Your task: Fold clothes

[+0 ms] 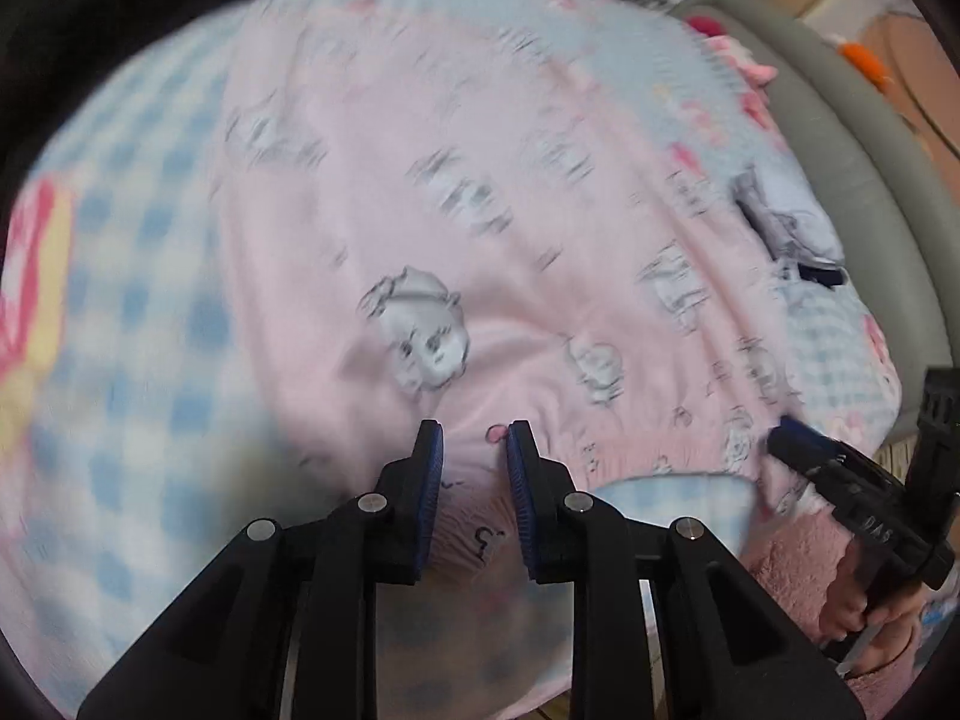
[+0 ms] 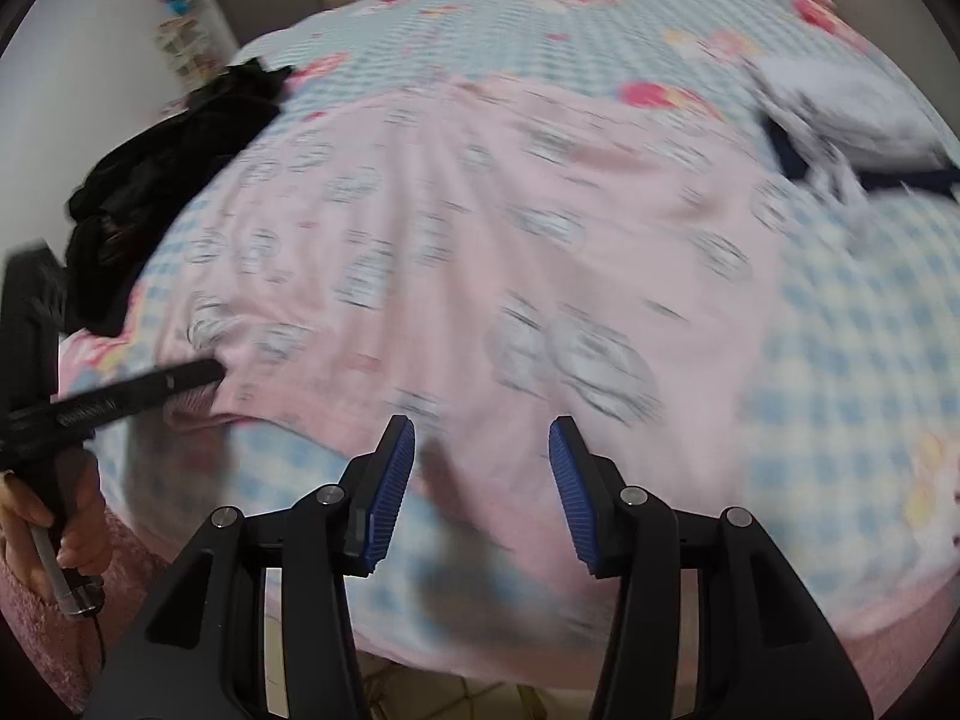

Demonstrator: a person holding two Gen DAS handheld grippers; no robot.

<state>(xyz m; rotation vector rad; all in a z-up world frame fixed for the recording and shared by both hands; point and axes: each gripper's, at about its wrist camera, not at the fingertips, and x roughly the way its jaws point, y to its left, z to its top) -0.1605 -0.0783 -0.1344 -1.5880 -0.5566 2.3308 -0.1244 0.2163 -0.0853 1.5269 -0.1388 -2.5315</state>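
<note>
A pink garment is spread on the checked bed, its hem nearest both tongs; the left gripper, slightly parted, straddles that hem unclamped, while the right gripper is held apart above cloth

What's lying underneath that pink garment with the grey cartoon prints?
The pink garment with grey cartoon prints is spread on a blue-and-white checked bedsheet, visible all around it. Whatever lies directly beneath the garment is covered.

Black grippers with ribbed blue pads, silver pivot pins; fuzzy pink sleeves.
</note>
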